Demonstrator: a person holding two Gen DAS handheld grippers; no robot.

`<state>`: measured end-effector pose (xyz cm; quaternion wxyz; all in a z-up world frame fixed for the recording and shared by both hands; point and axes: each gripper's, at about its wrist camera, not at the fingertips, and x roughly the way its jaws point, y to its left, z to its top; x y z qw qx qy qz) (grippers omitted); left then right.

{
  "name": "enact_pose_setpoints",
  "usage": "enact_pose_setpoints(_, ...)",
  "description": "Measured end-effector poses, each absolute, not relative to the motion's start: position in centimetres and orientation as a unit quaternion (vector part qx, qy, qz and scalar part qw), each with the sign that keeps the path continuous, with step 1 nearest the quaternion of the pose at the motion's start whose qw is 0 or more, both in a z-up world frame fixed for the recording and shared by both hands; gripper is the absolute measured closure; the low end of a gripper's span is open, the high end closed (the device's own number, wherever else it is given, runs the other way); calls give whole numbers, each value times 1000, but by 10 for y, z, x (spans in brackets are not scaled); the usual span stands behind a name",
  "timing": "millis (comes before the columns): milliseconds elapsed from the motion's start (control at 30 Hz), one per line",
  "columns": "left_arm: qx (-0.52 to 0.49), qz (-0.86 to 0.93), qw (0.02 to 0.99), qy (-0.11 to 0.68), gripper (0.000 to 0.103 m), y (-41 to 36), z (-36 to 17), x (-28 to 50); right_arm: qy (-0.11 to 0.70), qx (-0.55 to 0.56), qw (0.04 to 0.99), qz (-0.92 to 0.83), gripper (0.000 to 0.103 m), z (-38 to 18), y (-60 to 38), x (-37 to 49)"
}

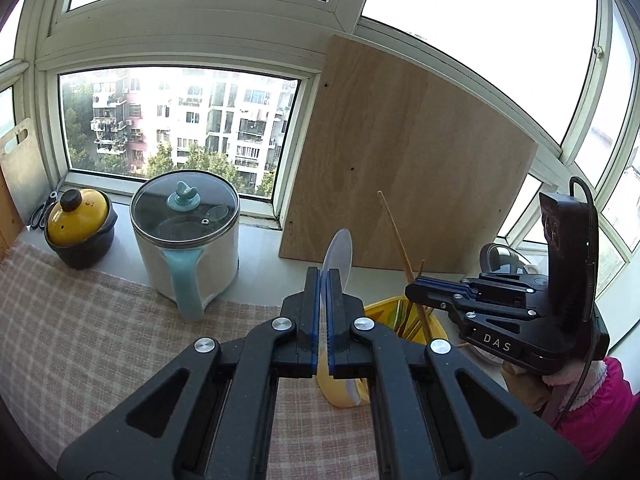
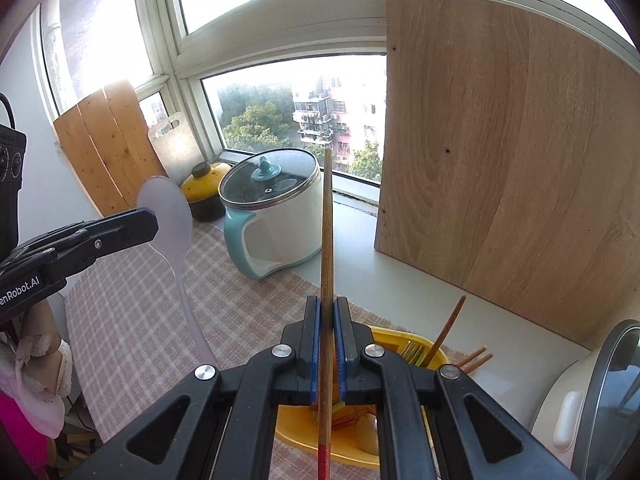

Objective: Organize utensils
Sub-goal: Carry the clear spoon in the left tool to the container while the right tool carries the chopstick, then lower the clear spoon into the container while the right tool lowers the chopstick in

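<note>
My left gripper (image 1: pixel 323 276) is shut on a translucent white rice paddle (image 1: pixel 339 250), held upright above a yellow utensil holder (image 1: pixel 380 312). It also shows in the right wrist view (image 2: pixel 152 220) with the paddle (image 2: pixel 168 216) at the left. My right gripper (image 2: pixel 328 308) is shut on a wooden chopstick (image 2: pixel 327 232) with a red end, above the yellow holder (image 2: pixel 396 340). In the left wrist view the right gripper (image 1: pixel 416 286) holds the chopstick (image 1: pixel 394 228) over the holder. Several chopsticks and a fork (image 2: pixel 412 350) stand in the holder.
A white electric pot with teal handle and glass lid (image 1: pixel 188 236) and a yellow-lidded clay pot (image 1: pixel 80 224) stand by the window on a checked cloth (image 1: pixel 80 328). A large wooden board (image 1: pixel 404 168) leans behind the holder. A white cooker (image 2: pixel 592 408) sits at right.
</note>
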<state>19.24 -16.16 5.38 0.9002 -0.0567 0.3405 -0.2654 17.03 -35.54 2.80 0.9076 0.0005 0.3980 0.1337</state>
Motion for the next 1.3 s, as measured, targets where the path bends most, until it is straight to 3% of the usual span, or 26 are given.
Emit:
enact_pose_setpoints(500,-39,-269,889,369,103,-208,27,234,405,4,905,131,99,13,-366,197)
enact_pose_setpoints(1300,-48,-278,872,401,103,-216,8,233,431,26,894,117,98,-6,-378,195)
